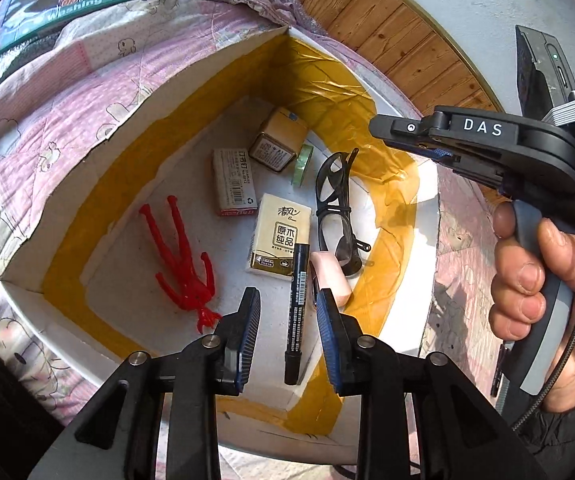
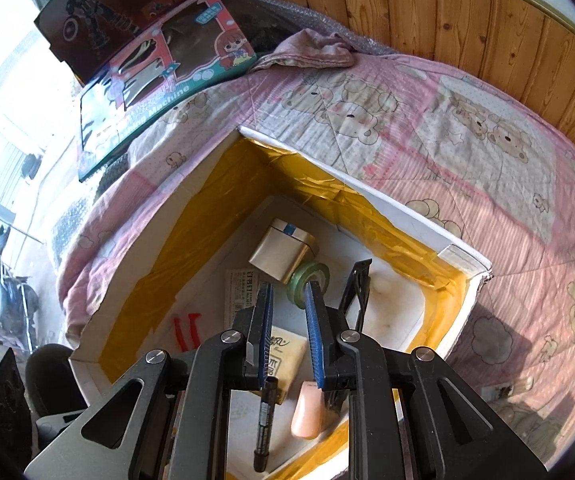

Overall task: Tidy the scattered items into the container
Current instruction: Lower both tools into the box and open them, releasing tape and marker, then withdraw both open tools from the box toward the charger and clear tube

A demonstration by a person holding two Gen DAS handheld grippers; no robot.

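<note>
**Q:** Above the box, as the left wrist camera shows it, how does the left gripper (image 1: 287, 312) stand?

**A:** Its jaws are parted by a moderate gap and hold nothing. It hangs over the near end of the foam box (image 1: 87, 184), whose inner walls are lined with yellow tape. On the box floor lie a red toy figure (image 1: 185, 264), a staple box (image 1: 233, 182), a tin (image 1: 277, 140), a green tape roll (image 1: 302, 164), a tissue pack (image 1: 281, 236), a pair of glasses (image 1: 337, 208), a black marker (image 1: 297, 312) and a pink eraser-like block (image 1: 331, 276). The marker shows between the fingers but lies below them, apart. The flat spread suggests the items were dropped in singly.

**Q:** Is the right gripper in that view?

**A:** Yes, side-on, over the far right wall. A hand (image 1: 547, 292) holds its handle. From this angle the gap between its fingers cannot be judged.

**Q:** And the right wrist view?

**A:** The right gripper (image 2: 289, 332) is part open and empty, aimed down into the box (image 2: 367, 190). The tape roll (image 2: 307, 280), tin (image 2: 281, 252), tissue pack (image 2: 283, 354), marker (image 2: 265, 420) and pink block (image 2: 307, 412) lie beneath. The box sits on a pink quilt (image 2: 447, 140).

**Q:** What remains?

**A:** Most likely little. No loose item is plainly visible on the quilt, though a small dark thing below the hand cannot be identified.
</note>
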